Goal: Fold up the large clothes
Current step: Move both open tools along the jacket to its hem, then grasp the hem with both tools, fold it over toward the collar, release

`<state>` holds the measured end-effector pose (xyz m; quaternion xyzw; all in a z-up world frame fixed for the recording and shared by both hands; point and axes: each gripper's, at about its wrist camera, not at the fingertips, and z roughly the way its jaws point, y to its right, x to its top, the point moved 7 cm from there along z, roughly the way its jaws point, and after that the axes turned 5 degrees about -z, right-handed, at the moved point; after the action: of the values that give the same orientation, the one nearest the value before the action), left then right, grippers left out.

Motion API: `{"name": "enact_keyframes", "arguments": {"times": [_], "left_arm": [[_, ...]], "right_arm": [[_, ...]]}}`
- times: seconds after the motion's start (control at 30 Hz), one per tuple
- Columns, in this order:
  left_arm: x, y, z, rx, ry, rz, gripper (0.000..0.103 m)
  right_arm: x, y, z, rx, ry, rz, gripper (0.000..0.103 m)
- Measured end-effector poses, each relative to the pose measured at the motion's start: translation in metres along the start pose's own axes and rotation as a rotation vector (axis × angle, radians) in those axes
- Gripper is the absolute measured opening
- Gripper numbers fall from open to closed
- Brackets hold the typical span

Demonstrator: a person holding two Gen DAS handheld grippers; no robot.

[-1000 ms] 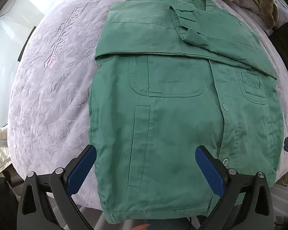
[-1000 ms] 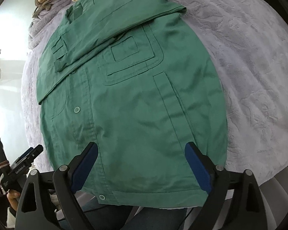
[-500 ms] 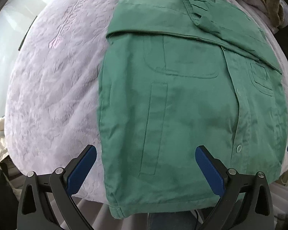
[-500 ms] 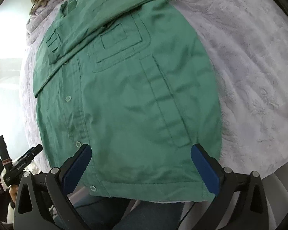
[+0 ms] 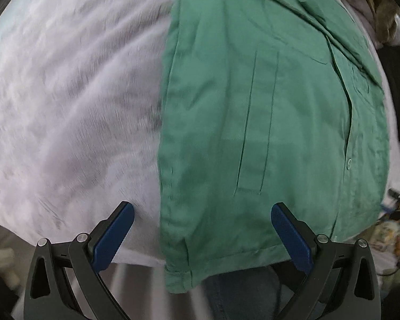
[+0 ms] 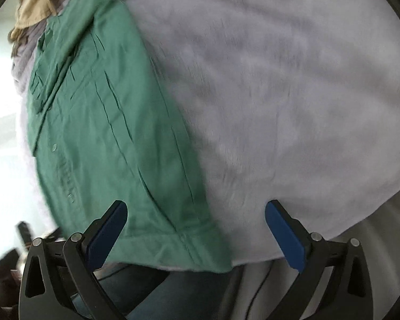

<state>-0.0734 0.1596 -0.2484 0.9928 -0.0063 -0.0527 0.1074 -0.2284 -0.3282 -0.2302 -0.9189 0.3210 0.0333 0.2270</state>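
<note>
A green shirt is laid flat, front up, on a pale lilac quilted blanket, with its buttoned placket running lengthwise and a sleeve folded across its far end. The near hem hangs slightly over the blanket's near edge, where blue denim is seen beneath it. In the left wrist view, the left hand-held gripper is held with its blue-padded jaws wide apart and nothing between them; the shirt's near left corner is framed by the gap, the left pad being over bare blanket and the right pad over green cloth. In the right wrist view, the right hand-held gripper is likewise spread wide and empty, the shirt's near right corner lying between its pads, the right pad over the blanket. Whether either gripper touches the cloth cannot be told. Both views are blurred. A heap of tan and striped clothes is seen beyond the collar end.
</note>
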Motion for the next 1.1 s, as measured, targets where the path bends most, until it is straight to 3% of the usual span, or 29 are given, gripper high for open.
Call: {"name": "enact_keyframes", "arguments": {"times": [0.23, 0.4, 0.5, 0.57, 0.7, 0.73, 0.77, 0.8, 0.83, 0.87, 0.93, 1.1], "left_arm": [[-0.009, -0.005, 0.017, -0.032, -0.060, -0.020, 0.103], [-0.009, 0.012, 0.021, -0.067, -0.079, -0.020, 0.103], [-0.019, 0.028, 0.026, -0.096, -0.103, 0.009, 0.103], [-0.024, 0.036, 0.030, -0.075, -0.114, 0.049, 0.103], [-0.026, 0.044, 0.031, -0.056, -0.108, 0.065, 0.099], [-0.026, 0.042, 0.029, -0.051, -0.103, 0.056, 0.084], [-0.025, 0.042, 0.030, -0.035, -0.102, 0.056, 0.066], [-0.025, 0.040, 0.029, -0.026, -0.103, 0.065, 0.055], [-0.025, 0.039, 0.027, -0.038, -0.103, 0.075, 0.031], [-0.024, 0.038, 0.023, -0.052, -0.106, 0.078, 0.018], [-0.019, 0.039, 0.012, -0.117, -0.115, 0.058, 0.013], [0.001, 0.051, -0.034, -0.319, -0.058, 0.004, 0.012]], "right_arm": [[-0.008, -0.033, 0.011, 0.206, -0.044, -0.016, 0.103], [-0.005, -0.081, 0.002, 0.447, -0.051, -0.053, 0.103], [-0.006, -0.085, 0.009, 0.401, -0.079, -0.078, 0.103], [-0.010, -0.076, 0.020, 0.329, -0.110, -0.069, 0.103], [-0.014, -0.065, 0.030, 0.282, -0.128, -0.023, 0.100], [-0.015, -0.065, 0.029, 0.280, -0.128, -0.017, 0.095], [-0.017, -0.065, 0.028, 0.276, -0.132, -0.014, 0.062], [-0.019, -0.065, 0.030, 0.271, -0.139, -0.014, 0.014], [-0.019, -0.064, 0.030, 0.264, -0.141, -0.012, 0.009], [-0.019, -0.066, 0.027, 0.284, -0.131, -0.016, 0.009], [-0.016, -0.072, 0.016, 0.338, -0.105, -0.030, 0.009], [0.006, -0.102, -0.031, 0.583, 0.028, 0.003, 0.008]]}}
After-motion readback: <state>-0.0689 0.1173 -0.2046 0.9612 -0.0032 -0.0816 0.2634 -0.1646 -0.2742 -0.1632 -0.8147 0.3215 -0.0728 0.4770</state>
